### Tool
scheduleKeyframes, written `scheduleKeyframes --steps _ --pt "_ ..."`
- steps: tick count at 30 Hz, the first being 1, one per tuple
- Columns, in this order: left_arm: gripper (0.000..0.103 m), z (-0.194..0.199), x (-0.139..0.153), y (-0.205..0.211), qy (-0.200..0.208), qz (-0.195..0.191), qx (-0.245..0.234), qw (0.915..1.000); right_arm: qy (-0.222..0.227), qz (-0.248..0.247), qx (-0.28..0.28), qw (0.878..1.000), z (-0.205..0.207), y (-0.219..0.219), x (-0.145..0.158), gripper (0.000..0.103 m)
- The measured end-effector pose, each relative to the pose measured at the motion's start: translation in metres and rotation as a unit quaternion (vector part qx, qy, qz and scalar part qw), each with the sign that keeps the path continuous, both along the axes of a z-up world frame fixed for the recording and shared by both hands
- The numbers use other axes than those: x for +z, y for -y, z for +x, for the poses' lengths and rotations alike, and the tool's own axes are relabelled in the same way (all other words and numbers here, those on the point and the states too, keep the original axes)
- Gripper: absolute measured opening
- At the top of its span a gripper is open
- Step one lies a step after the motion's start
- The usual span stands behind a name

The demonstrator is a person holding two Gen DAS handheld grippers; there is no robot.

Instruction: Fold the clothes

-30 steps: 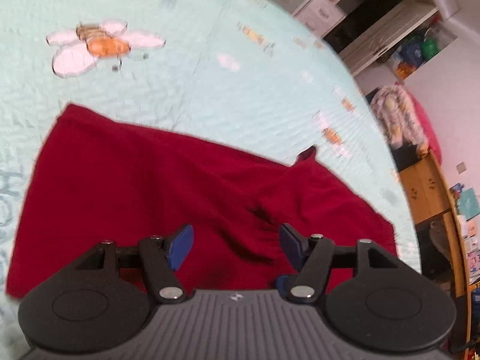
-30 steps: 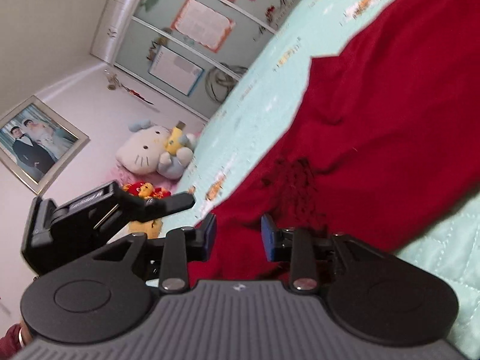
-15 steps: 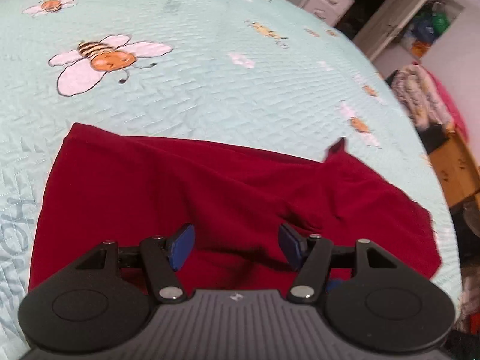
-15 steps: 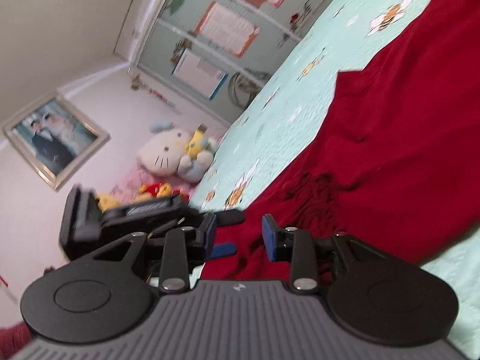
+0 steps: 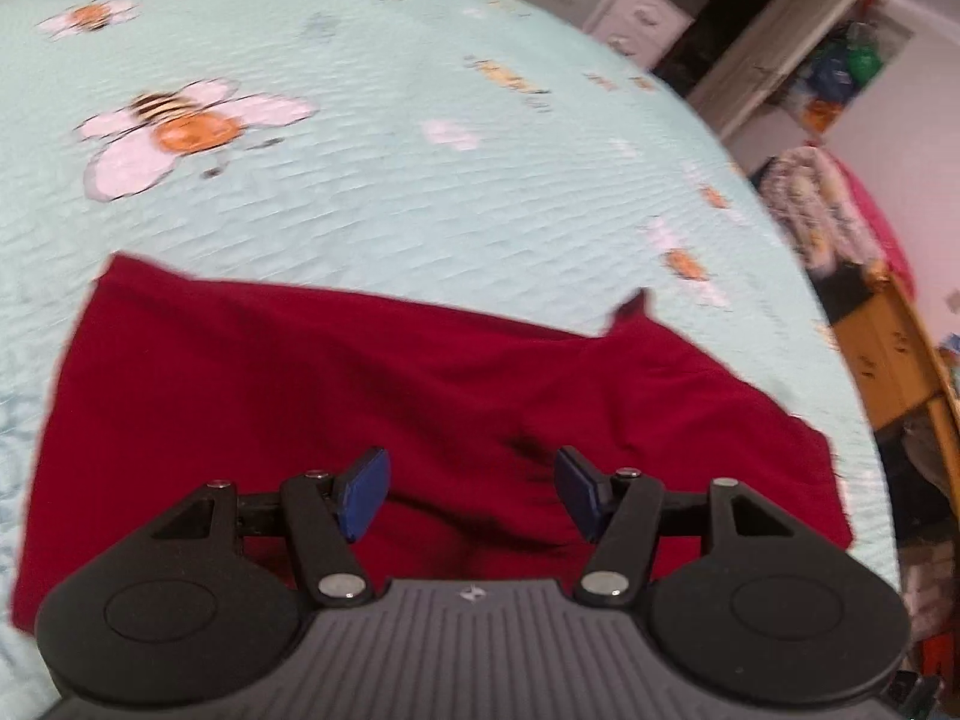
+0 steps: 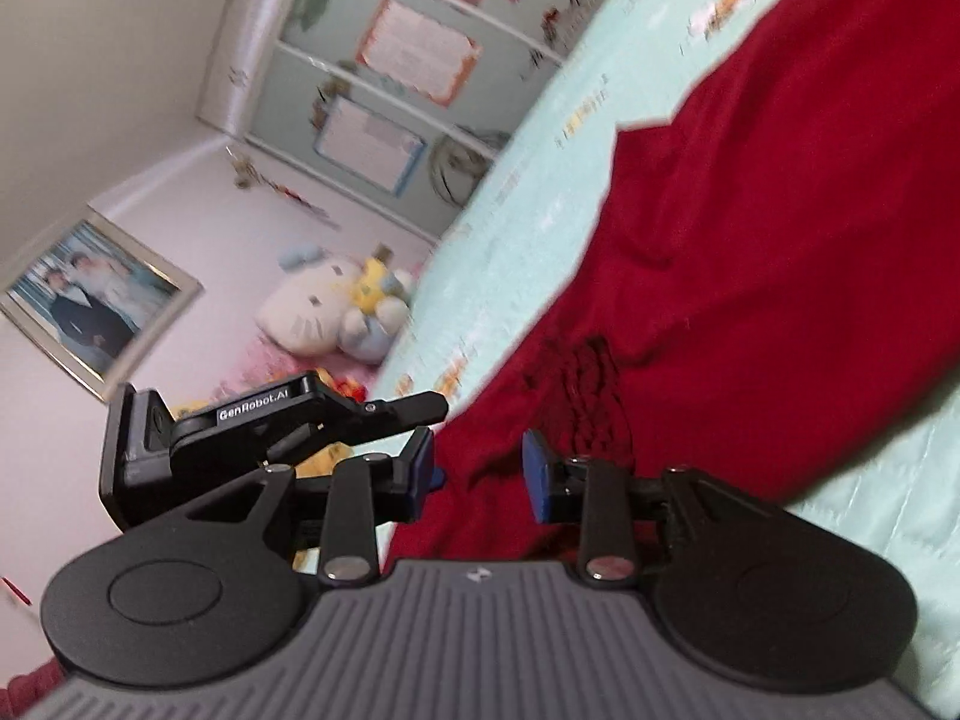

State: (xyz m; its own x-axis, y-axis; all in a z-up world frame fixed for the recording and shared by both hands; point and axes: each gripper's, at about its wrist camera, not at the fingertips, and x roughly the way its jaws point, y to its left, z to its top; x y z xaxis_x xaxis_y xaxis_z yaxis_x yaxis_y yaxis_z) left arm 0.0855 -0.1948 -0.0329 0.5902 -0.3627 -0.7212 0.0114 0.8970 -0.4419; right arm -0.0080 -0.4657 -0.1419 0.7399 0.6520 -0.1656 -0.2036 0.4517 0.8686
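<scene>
A mint-green quilted bedspread [image 5: 420, 180] printed with bees covers the bed. On it a dark red garment [image 5: 360, 390] lies spread out, creased near its middle. The left gripper [image 5: 471, 495] hovers over the garment's near edge, jaws spread and empty. The right gripper [image 6: 477, 468] hangs above the same cloth, jaws apart, holding nothing. Seen from the right wrist, the left gripper's mount reads "GenRobot.AI".

We see a bed under a pale mint quilt [image 5: 456, 192] printed with bees and daisies. Beyond it stand white open shelves [image 5: 774, 54] and a wooden cabinet [image 5: 888, 354]. On the pink wall hangs a framed photograph [image 6: 96, 306]; plush toys [image 6: 336, 312] sit near a glass-fronted wardrobe [image 6: 396, 90] bearing posters.
</scene>
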Motion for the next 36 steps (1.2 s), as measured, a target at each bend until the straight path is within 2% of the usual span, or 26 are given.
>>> scheduleKeyframes --steps 5,6,8,11,16,19,23,27,29,31,33,36 --pt "0.063 0.009 -0.033 0.027 -0.049 0.015 -0.026 0.9984 0.027 -0.011 -0.053 0.998 -0.009 0.02 0.006 0.034" --pt "0.064 0.008 -0.037 0.029 -0.043 0.019 -0.027 0.9985 0.029 -0.011 -0.062 0.998 -0.01 0.026 0.006 0.034" --pt "0.064 0.007 -0.037 0.031 -0.038 0.022 -0.024 0.9987 0.032 -0.012 -0.079 0.996 -0.013 0.036 0.006 0.034" --pt "0.062 0.01 -0.027 0.036 -0.052 0.034 -0.023 0.9978 0.036 -0.014 -0.105 0.994 -0.016 0.051 0.005 0.034" --pt "0.062 -0.003 -0.001 0.056 0.01 0.027 -0.046 0.9985 0.035 0.003 -0.167 0.985 -0.027 0.084 0.0 0.035" --pt "0.062 0.001 0.005 0.064 0.027 0.006 -0.038 0.9989 0.027 0.023 -0.216 0.976 -0.034 0.108 -0.008 0.037" --pt "0.062 0.004 0.008 0.066 0.039 0.003 -0.015 0.9991 0.016 0.046 -0.266 0.963 -0.04 0.133 -0.017 0.039" --pt "0.062 0.005 -0.003 0.066 0.02 -0.003 -0.01 0.9997 0.014 0.052 -0.269 0.962 -0.033 0.134 -0.022 0.039" --pt "0.062 0.008 -0.019 0.073 -0.006 -0.002 -0.028 0.9996 0.021 0.038 -0.26 0.965 -0.03 0.13 -0.02 0.039" --pt "0.062 0.011 -0.035 0.082 -0.022 0.026 -0.046 0.9984 0.027 0.023 -0.251 0.967 -0.027 0.127 -0.018 0.039" --pt "0.067 0.01 -0.035 0.084 -0.016 0.032 -0.046 0.9983 0.03 0.01 -0.242 0.97 -0.025 0.125 -0.017 0.039" --pt "0.067 0.013 -0.028 0.087 -0.023 0.044 -0.054 0.9973 0.032 -0.002 -0.232 0.972 -0.022 0.122 -0.016 0.039"
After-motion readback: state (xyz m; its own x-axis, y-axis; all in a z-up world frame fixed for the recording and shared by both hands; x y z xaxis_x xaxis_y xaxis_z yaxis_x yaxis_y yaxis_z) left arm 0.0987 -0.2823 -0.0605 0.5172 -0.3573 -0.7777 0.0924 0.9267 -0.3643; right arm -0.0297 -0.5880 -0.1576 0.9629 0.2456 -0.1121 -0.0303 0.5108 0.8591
